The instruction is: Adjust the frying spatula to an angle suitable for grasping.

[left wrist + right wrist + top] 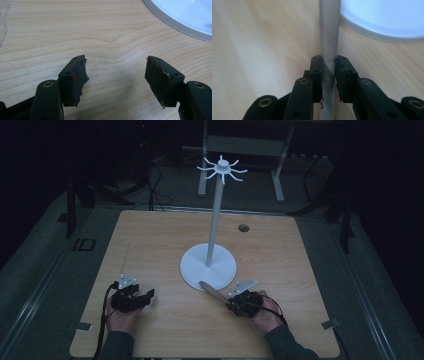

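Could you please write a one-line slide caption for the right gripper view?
Right gripper shut on a flat grey strip beside the white stand base.

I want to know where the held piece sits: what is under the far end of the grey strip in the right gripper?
The grey strip, clamped by the right gripper, has its tip over the white stand base. Contact cannot be judged.

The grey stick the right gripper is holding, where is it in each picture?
High view: the grey stick lies low and right of middle, its tip over the white round base, its near end in the right gripper.
Left gripper view: not in it.
Right gripper view: the stick runs up the middle, pinched between the jaws.
Shared landmark: the white round base, top right in both gripper views.
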